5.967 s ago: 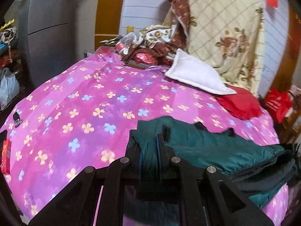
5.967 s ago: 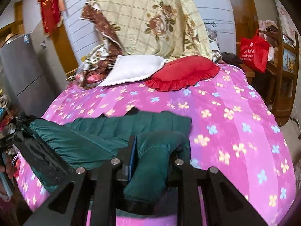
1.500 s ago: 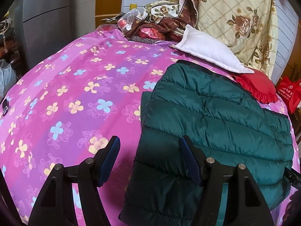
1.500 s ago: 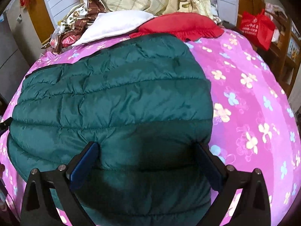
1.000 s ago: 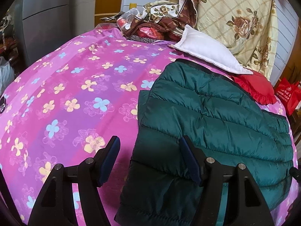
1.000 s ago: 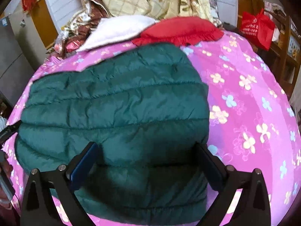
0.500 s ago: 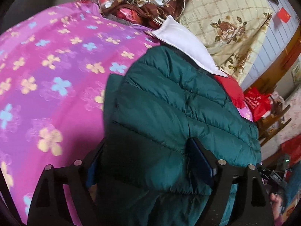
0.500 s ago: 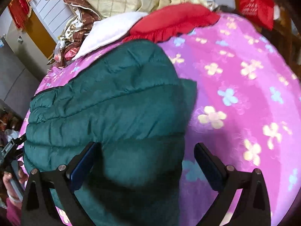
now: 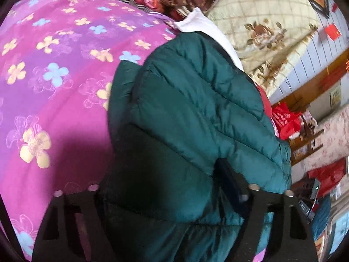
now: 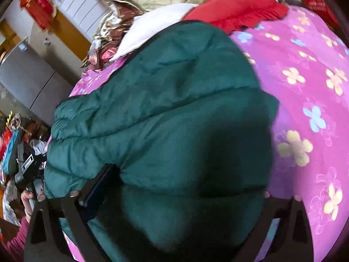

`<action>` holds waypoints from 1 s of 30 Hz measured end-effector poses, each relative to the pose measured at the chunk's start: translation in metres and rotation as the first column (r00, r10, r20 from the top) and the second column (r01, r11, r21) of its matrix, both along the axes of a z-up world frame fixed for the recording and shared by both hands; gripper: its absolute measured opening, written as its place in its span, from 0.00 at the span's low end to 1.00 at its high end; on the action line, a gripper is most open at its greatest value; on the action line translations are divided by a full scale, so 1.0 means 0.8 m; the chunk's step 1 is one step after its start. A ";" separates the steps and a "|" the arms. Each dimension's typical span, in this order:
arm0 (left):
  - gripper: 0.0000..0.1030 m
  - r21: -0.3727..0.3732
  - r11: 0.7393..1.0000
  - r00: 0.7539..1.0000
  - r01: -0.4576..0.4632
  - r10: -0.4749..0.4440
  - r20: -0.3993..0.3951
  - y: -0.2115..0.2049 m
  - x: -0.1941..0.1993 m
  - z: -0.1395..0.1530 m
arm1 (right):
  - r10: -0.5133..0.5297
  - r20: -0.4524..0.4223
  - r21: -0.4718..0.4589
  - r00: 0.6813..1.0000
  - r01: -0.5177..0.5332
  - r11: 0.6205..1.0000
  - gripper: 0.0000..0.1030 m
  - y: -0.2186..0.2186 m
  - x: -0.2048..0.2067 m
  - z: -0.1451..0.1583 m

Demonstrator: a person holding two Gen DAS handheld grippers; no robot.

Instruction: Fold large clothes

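Your left claw (image 9: 165, 187) stands with its jaws wide apart, straddling the near left edge of the green puffer jacket (image 9: 192, 100); the padding bulges up between the fingers, but nothing is pinched. Your right claw (image 10: 178, 187) is spread just as wide over the jacket's near right side — one blue-padded finger (image 10: 98, 187) shows, the other is hidden behind the fabric. The jacket lies folded on the pink flowered bedspread (image 9: 54, 69), its far edge touching the white pillow (image 10: 157, 26) and just beside the red cushion (image 10: 235, 6).

The step looks like taking both near corners for the next fold. Push each claw lower so all layers sit between the fingers before you close — slippery, puffy fabric will squirm out of a shallow bite. Close both together, level.
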State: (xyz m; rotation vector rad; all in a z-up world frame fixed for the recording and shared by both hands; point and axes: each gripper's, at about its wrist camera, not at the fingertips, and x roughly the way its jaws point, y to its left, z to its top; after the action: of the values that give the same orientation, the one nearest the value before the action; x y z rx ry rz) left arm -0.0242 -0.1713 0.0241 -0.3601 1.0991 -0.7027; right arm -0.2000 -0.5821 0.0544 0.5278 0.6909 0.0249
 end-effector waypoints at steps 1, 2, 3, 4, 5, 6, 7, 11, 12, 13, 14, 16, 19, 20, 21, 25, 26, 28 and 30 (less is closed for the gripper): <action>0.45 -0.001 1.000 1.000 0.007 -0.007 0.007 0.000 -0.002 0.003 | -0.001 0.006 -0.019 1.000 0.001 1.000 0.86 0.006 -0.001 0.004; 0.36 -0.007 1.000 1.000 0.012 -0.012 0.016 0.001 -0.005 0.009 | -0.002 0.010 -0.031 1.000 0.003 1.000 0.82 0.011 -0.004 0.007; 0.28 -0.014 1.000 0.999 0.018 -0.018 0.029 0.002 -0.009 0.017 | -0.007 0.014 -0.045 1.000 0.008 0.999 0.74 0.015 -0.006 0.012; 0.24 -0.017 1.000 0.999 0.022 -0.022 0.038 0.003 -0.012 0.023 | -0.016 0.022 -0.050 1.000 0.017 0.999 0.64 0.018 -0.011 0.018; 0.18 -0.025 0.999 0.998 0.030 -0.029 0.053 0.006 -0.019 0.035 | -0.024 0.033 -0.047 0.999 0.025 0.999 0.59 0.020 -0.016 0.024; 0.15 -0.039 0.998 0.997 0.040 -0.037 0.064 0.010 -0.024 0.044 | -0.035 0.054 -0.036 0.998 0.037 0.999 0.52 0.023 -0.026 0.033; 0.14 -0.054 0.997 0.996 0.053 -0.049 0.075 0.014 -0.031 0.055 | -0.039 0.071 -0.025 0.997 0.041 0.999 0.48 0.025 -0.034 0.042; 0.12 -0.073 0.992 0.989 0.105 -0.096 0.109 0.030 -0.066 0.095 | -0.021 0.118 -0.012 0.993 0.023 1.000 0.45 0.040 -0.076 0.072; 0.12 -0.067 0.992 0.988 0.110 -0.102 0.113 0.035 -0.077 0.103 | -0.013 0.120 -0.018 0.993 0.016 1.000 0.45 0.048 -0.088 0.078; 0.12 -0.058 0.991 0.987 0.119 -0.111 0.113 0.039 -0.087 0.110 | -0.007 0.119 -0.022 0.993 0.009 1.000 0.45 0.055 -0.100 0.083; 0.12 -0.050 0.990 0.985 0.133 -0.127 0.115 0.045 -0.100 0.117 | -0.001 0.118 -0.024 0.993 0.004 1.000 0.45 0.061 -0.113 0.086; 0.12 -0.026 0.988 0.981 0.154 -0.150 0.121 0.057 -0.124 0.122 | 0.005 0.115 -0.012 0.993 -0.004 1.000 0.45 0.071 -0.147 0.087; 0.13 0.050 0.987 0.982 0.150 -0.155 0.106 0.078 -0.158 0.111 | 0.008 0.098 0.015 0.995 -0.010 1.000 0.45 0.077 -0.190 0.074; 0.16 0.089 0.986 0.984 0.139 -0.148 0.102 0.083 -0.167 0.102 | 0.011 0.089 0.015 0.996 -0.012 1.000 0.46 0.080 -0.203 0.065; 0.21 0.133 0.984 0.987 0.115 -0.128 0.095 0.086 -0.173 0.088 | 0.007 0.071 0.011 0.997 -0.007 1.000 0.51 0.082 -0.211 0.055; 0.41 0.256 0.966 0.992 0.039 -0.068 0.106 0.089 -0.184 0.048 | -0.111 -0.080 -0.080 0.991 0.104 0.991 0.81 0.090 -0.207 0.000; 0.41 0.260 0.965 0.990 0.025 -0.059 0.125 0.091 -0.189 0.050 | -0.119 -0.090 -0.087 0.989 0.112 0.990 0.83 0.091 -0.204 -0.006; 0.41 0.296 0.955 0.983 0.003 -0.057 0.173 0.093 -0.204 0.064 | -0.157 -0.073 -0.126 0.985 0.147 0.981 0.83 0.097 -0.207 -0.001; 0.41 0.316 0.949 0.978 -0.017 -0.050 0.204 0.093 -0.216 0.077 | -0.199 -0.059 -0.186 0.978 0.186 0.965 0.83 0.109 -0.217 0.015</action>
State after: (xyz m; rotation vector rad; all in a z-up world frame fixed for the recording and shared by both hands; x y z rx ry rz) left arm -0.1974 -0.0966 0.0859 -0.0007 0.9937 -0.5530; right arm -0.3734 -0.4950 0.0666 0.4218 0.7065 -0.2397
